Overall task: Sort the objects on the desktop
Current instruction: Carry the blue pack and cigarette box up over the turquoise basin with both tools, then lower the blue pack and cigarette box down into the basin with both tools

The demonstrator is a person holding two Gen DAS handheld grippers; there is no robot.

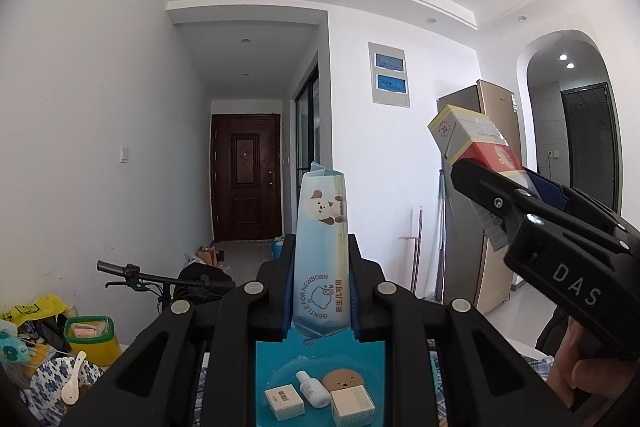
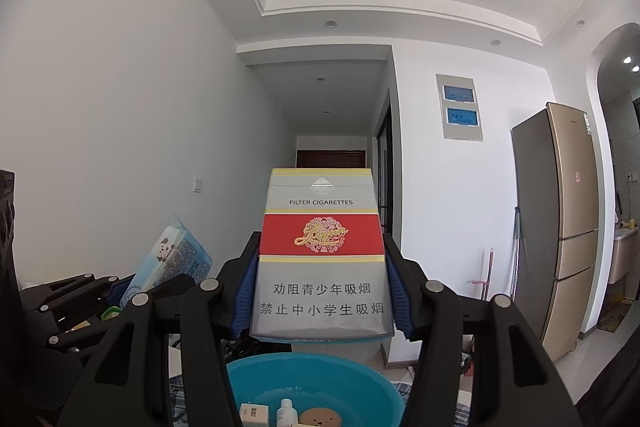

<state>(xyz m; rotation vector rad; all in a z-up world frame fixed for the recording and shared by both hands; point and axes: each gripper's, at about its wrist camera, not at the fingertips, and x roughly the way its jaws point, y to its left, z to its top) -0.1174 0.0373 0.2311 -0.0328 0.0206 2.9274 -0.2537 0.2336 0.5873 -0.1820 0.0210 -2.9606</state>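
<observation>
Blue basin (image 1: 280, 359) on checked cloth (image 1: 438, 403)

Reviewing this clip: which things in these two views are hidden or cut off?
- Basin, right wrist view: the cigarette pack and right gripper cover its far rim; the bottom edge cuts its contents.
- Basin, left wrist view: only a strip shows between the left gripper fingers.
- Wipes pack, right wrist view: lower end hidden behind the grippers.

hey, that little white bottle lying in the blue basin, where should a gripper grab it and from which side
Probably across the body of the white bottle, coming straight down from above. It lies on its side on the floor of the blue basin, cap pointing up-left in the left wrist view, wedged between two small boxes, so the pads likely fit best near the cap end, where the gaps look wider.
</observation>
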